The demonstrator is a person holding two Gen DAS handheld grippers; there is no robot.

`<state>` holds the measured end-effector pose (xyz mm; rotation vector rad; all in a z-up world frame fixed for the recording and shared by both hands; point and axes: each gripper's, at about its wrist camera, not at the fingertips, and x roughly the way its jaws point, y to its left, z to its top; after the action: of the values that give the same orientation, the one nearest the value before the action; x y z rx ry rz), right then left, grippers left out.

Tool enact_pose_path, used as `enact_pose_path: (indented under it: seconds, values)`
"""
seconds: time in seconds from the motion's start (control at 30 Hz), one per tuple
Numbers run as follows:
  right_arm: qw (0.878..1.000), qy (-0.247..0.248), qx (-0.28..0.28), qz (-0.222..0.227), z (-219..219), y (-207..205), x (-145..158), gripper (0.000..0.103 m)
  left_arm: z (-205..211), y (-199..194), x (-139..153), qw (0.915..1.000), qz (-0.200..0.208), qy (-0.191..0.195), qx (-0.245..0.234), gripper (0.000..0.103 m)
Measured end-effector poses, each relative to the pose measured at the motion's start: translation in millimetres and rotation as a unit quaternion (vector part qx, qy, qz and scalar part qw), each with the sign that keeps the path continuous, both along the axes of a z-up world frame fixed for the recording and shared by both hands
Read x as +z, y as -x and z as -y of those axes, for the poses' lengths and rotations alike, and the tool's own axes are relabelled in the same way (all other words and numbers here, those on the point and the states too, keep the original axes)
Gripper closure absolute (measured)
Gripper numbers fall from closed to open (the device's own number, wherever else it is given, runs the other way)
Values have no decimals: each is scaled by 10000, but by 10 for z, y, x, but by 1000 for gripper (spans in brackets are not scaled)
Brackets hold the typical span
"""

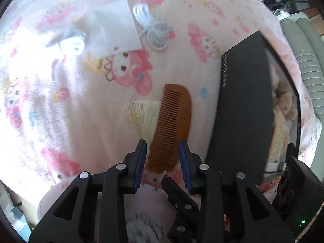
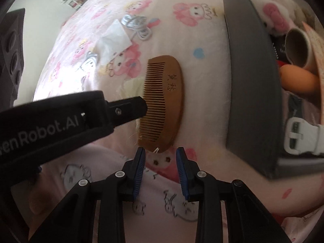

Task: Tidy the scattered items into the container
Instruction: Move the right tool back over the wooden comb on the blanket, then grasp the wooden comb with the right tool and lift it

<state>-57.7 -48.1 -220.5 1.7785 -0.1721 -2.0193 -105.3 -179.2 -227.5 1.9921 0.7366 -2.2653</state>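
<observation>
A brown wooden comb (image 1: 172, 125) (image 2: 164, 101) lies on the pink cartoon-print blanket, partly over a cream bristle tuft (image 1: 141, 115) (image 2: 129, 85). My left gripper (image 1: 162, 147) is open and points down, its blue pads on either side of the comb's near end. In the right wrist view one left finger (image 2: 129, 109) reaches the comb's teeth. My right gripper (image 2: 160, 151) stands open just short of the comb's near tip, with nothing between its fingers. The dark grey box (image 1: 243, 101) (image 2: 253, 81) stands to the right of the comb.
The box holds a cardboard tube (image 2: 297, 48), an orange sponge (image 2: 297, 81), a white strap (image 2: 299, 135) and a plush toy. Further off on the blanket lie a coiled white cable (image 1: 156, 30) (image 2: 137, 28), a white packet (image 1: 113, 30) (image 2: 115, 38) and a small black-and-white figure (image 1: 73, 40) (image 2: 89, 60).
</observation>
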Motion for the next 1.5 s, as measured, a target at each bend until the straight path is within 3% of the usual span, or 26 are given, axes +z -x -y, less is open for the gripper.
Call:
enact_pose_path:
  seconds: [0.07,0.13,0.27,0.37,0.7,0.83,1.13,1.2,1.27,1.4,1.5]
  values:
    - [9999,-9,-111,77,8,64,-64,73,-3,65,-49,9999,73,-37,-68,64]
    - [9996,52,-230,164,18,112,-125,65,-6,120,-148,9996,277,-22,-61,62]
    - [9993,-31,-361,44,31,161,-156,63,59,153,-316,9972,630,-406,55,60]
    - [9995,174,-238,80,53,146,-134,62,134,102,-250,9967,484,-636,145,58]
    - [9942,921,505,250,498,168,14,65,798,-257,51,9953,-7,-418,879,58]
    - [9874,1255,849,462,635,149,97,65,1073,-415,26,9910,-28,-643,1171,58]
    - [9981,424,418,-129,376,171,198,65,1230,-699,-133,9910,27,-784,1085,59]
    - [9980,112,555,-267,474,230,195,70,1228,-732,-160,9906,70,-802,1105,66]
    - [9968,99,787,-139,566,265,146,78,1268,-774,-174,9880,42,-958,1210,66]
    - [9904,511,1222,389,769,253,29,84,1400,-870,-198,9794,-94,-1330,1514,66]
    - [9851,701,1509,447,931,251,35,86,1518,-949,-196,9746,-200,-1385,1747,67]
